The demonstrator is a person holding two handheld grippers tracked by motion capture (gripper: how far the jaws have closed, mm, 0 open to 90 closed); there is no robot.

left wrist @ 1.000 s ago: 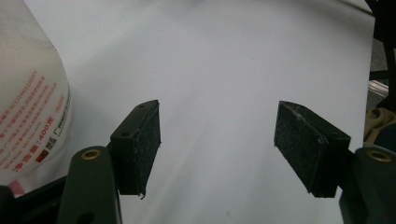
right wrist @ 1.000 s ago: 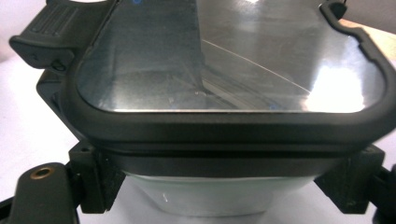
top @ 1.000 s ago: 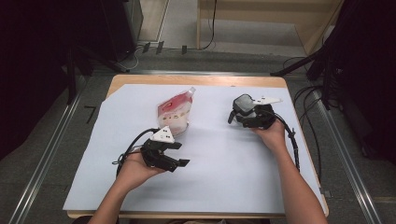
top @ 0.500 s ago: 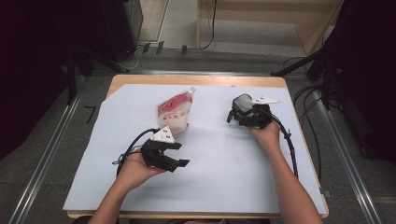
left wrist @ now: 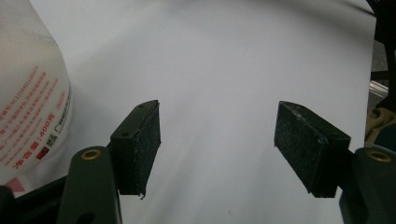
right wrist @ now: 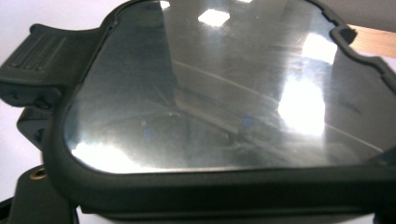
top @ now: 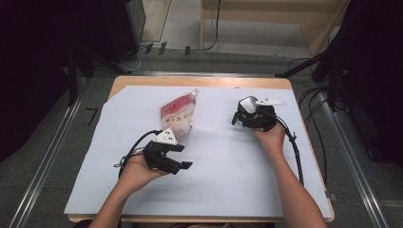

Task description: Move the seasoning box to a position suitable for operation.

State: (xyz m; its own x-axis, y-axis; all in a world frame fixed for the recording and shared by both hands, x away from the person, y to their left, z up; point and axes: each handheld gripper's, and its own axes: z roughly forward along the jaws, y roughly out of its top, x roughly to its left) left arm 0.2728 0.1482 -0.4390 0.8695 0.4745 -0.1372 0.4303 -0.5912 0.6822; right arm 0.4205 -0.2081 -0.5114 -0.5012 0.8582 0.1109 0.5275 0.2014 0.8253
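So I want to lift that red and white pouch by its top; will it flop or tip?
The pouch looks like soft film with a bulging body, so it would probably sag and swing. Its glossy skin may be slippery. It already leans, so a push could topple it.

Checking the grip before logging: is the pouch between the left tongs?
No: the left tongs stand open over bare white paper, with the pouch off to one side.
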